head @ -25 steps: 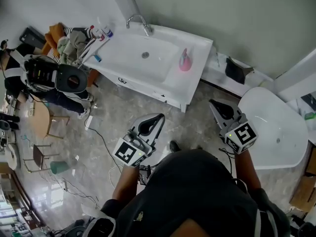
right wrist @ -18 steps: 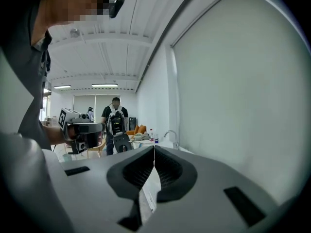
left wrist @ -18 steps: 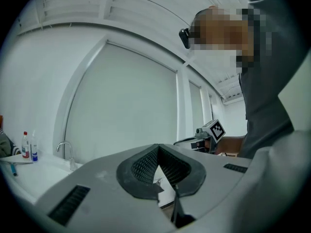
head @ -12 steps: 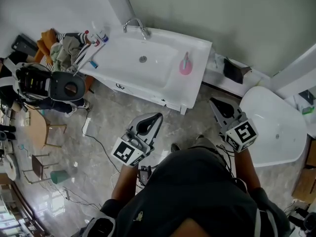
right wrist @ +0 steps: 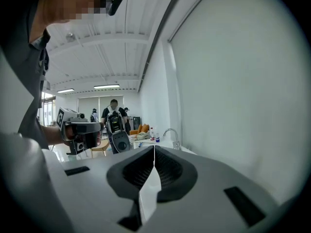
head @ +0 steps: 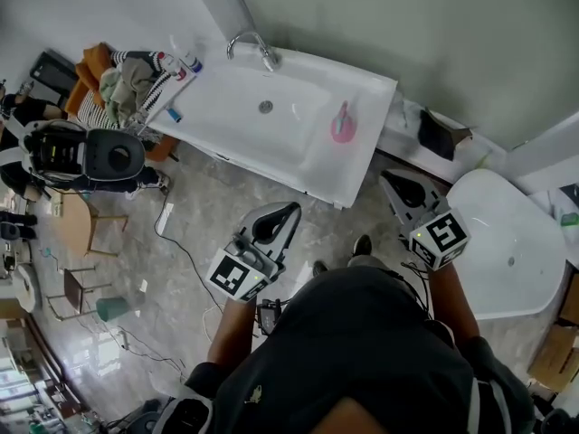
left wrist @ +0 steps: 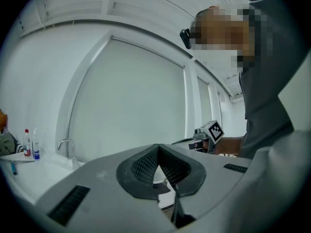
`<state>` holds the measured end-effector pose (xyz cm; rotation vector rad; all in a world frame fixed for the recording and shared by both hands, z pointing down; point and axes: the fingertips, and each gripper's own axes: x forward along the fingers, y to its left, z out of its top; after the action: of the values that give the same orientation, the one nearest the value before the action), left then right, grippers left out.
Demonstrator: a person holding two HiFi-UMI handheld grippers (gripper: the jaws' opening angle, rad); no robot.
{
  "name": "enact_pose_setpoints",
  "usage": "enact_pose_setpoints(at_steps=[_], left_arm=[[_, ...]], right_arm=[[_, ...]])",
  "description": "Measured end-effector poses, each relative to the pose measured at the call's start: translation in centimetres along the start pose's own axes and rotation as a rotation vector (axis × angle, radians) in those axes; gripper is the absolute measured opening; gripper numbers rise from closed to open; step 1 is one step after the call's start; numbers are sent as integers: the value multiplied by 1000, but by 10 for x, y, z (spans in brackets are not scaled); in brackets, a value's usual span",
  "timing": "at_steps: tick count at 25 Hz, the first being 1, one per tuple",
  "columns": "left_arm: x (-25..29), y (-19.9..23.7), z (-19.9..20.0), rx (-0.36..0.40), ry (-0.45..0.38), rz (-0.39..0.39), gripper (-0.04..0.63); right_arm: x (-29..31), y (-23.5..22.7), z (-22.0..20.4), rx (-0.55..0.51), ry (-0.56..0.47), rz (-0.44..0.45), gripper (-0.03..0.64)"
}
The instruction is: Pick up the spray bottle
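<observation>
The pink spray bottle (head: 341,125) stands on the right part of the white sink unit (head: 298,156) in the head view. Neither gripper view shows it. My left gripper (head: 290,210) is held over the floor in front of the unit, short of the bottle, its jaws shut and empty (left wrist: 158,146). My right gripper (head: 386,176) hangs to the right of the unit's corner, closer to the bottle, also shut with nothing in it (right wrist: 154,148).
A faucet (head: 253,43) rises at the sink's back edge. Small bottles (head: 185,61) and a heap of clothes (head: 127,84) lie at its left end. A person with dark gear (head: 90,152) stands left. A white tub (head: 507,242) is right. A cable (head: 190,260) crosses the floor.
I and both grippers have drawn a little nearer to the sink unit. Both grippers stay shut and empty.
</observation>
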<state>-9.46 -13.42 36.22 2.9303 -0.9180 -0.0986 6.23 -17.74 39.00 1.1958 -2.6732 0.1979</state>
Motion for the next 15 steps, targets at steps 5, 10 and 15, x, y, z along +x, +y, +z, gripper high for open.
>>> enact_pose_setpoints(at_steps=[5,10,15], left_arm=[[31,2,-2,0,13,29,5],[53,5,-6,1,24,64,5],[70,4,-12,-4,29,86,5]], right_arm=[[11,-30,-2,-10,3,55,9],[19,-52,-7,-13,3,104,9],[26,-67,-15,-12,10,143,9]])
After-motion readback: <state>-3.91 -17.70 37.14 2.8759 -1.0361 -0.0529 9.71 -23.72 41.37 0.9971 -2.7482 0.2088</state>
